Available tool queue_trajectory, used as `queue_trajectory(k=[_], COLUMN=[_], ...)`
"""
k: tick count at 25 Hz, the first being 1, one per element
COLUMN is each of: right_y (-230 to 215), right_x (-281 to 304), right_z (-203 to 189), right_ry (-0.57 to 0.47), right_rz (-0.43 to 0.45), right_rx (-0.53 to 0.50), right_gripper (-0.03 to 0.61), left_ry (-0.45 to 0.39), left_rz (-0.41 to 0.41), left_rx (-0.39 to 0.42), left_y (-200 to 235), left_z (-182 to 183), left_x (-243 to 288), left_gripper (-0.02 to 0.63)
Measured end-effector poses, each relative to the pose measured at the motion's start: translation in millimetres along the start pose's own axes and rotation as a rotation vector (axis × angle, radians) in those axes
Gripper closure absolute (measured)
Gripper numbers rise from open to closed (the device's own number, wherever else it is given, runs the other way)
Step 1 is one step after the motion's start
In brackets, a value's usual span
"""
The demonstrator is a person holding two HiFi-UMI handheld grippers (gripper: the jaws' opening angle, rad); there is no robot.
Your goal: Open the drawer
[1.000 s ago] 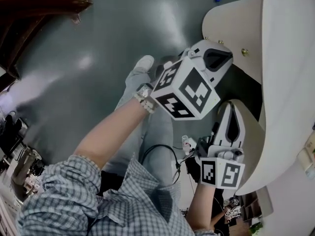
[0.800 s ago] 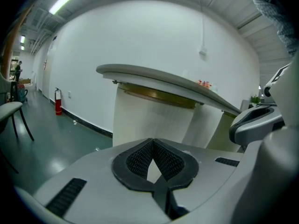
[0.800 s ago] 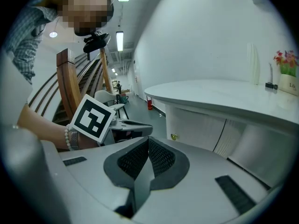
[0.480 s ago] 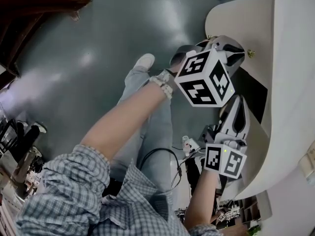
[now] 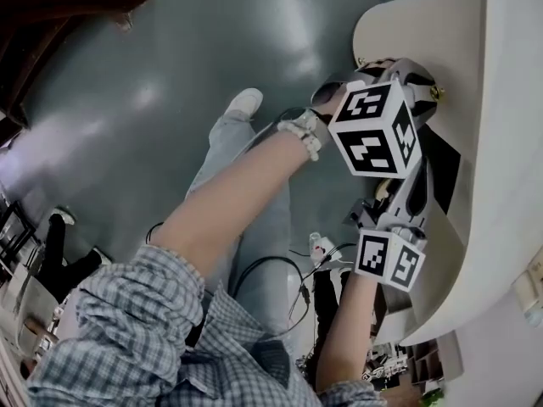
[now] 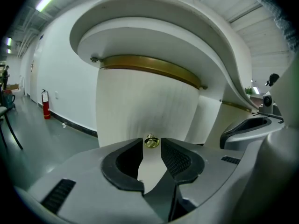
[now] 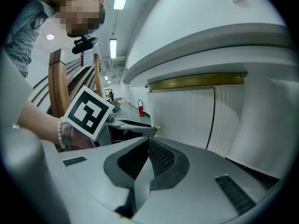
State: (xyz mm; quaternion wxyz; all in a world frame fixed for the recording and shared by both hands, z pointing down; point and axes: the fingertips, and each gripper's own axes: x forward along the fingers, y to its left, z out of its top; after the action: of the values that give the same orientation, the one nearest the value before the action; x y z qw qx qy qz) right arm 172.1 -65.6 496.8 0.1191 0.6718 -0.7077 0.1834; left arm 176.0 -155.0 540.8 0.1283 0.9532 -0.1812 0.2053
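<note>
The drawer (image 6: 145, 104) stood straight ahead of my left gripper (image 6: 151, 149). Its front filled the middle of the left gripper view, under the overhanging top of the curved white counter (image 6: 154, 36). My left jaws were apart and opening, with the drawer's brass knob (image 6: 150, 142) right at their tips, in the gap between the two pads. I could not tell whether either pad touched it. My right gripper (image 7: 148, 141) sat just beside the left one, further down the counter's side in the head view. Its jaws were closed pad against pad and aimed at the same pale front. The knob lay beyond them, at my left gripper's tip.

The drawer front was a tall, cream-white panel, bowed outward with the counter's curve and finely ribbed with vertical lines. A brass band (image 6: 149, 69) ran along its upper edge, just under the counter's top. A dark vertical seam (image 7: 211, 118) parted it from the next panel. The knob was small, round and shiny gold, standing out from the panel's face.
</note>
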Motion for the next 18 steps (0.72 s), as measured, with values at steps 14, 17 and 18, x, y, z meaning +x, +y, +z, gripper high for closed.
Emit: queue_trajectory(k=[14, 17, 18], right_y=[-13.7, -14.2, -14.7], right_x=[-5.7, -9.0, -10.7], right_z=[2.8, 2.5, 2.1], right_ry=[0.000, -0.002, -0.001], right_rz=[-0.020, -0.024, -0.026], right_rx=[0.001, 0.006, 0.006], right_gripper=[0.569, 0.569, 0.569], left_ry=[0.004, 0.005, 0.007], left_rz=[0.036, 0.037, 0.036], left_rx=[-0.001, -0.006, -0.006], left_y=[-1.9, -1.1, -0.7], left_z=[1.2, 0.3, 0.1], left_x=[20.8, 20.1, 20.1], left_gripper=[0.509, 0.509, 0.509])
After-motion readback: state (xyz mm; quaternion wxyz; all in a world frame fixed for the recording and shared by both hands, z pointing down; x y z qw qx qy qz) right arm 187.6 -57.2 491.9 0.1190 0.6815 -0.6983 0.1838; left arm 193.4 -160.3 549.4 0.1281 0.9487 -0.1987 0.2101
